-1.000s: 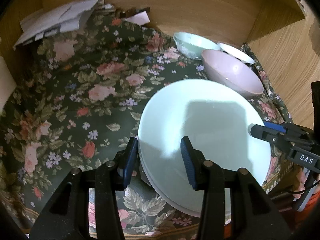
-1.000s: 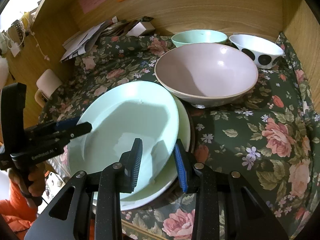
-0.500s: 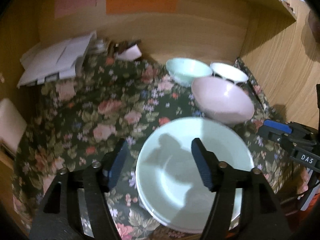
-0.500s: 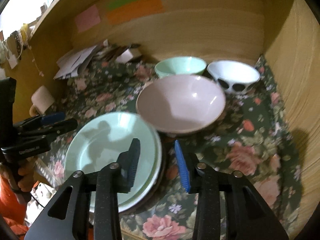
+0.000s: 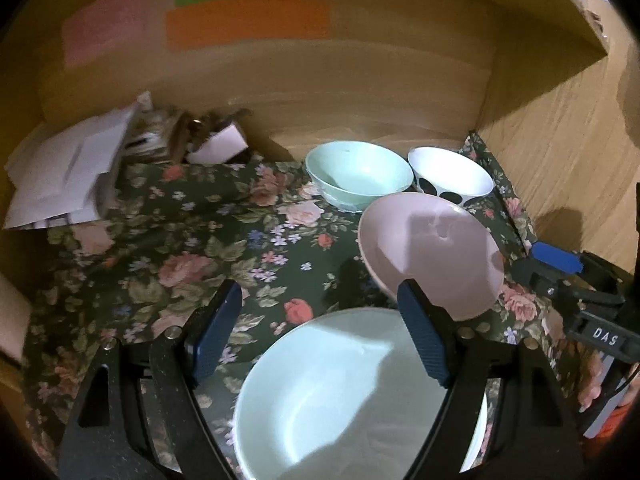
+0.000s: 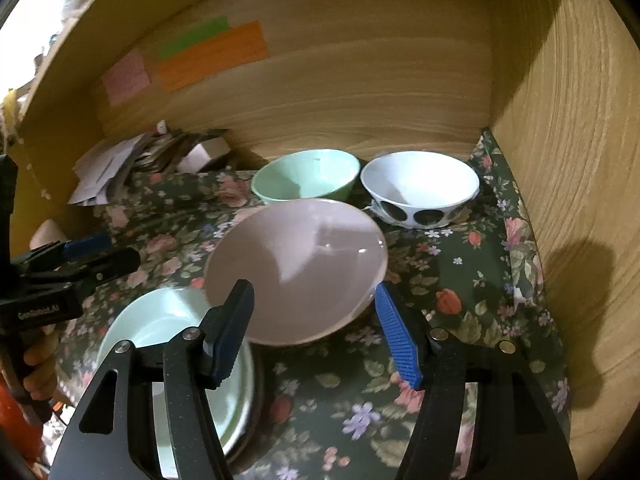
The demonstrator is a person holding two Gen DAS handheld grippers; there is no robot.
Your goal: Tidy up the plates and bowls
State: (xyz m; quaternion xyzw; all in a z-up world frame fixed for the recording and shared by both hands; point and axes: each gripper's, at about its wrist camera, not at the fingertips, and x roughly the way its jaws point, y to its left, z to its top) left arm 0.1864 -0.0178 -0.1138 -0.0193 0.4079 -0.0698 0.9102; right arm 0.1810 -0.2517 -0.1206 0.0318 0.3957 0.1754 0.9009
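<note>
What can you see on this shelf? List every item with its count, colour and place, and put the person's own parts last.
Plates: a stack, exact count unclear, mint green on top, front left.
Pink bowl: one, pale pink, centre, behind the plates.
Green bowl: one, mint green, back centre.
Spotted bowl: one, white with black spots, back right.
Cloth: one, dark green floral, covering the shelf.
Papers: a pile, white, back left corner.
Sticky notes: three, pink, green, orange, on the back wall.
Left hand-held gripper: one, black with blue pads, open above the plates.
Right hand-held gripper: one, black with blue pads, open before the pink bowl.
</note>
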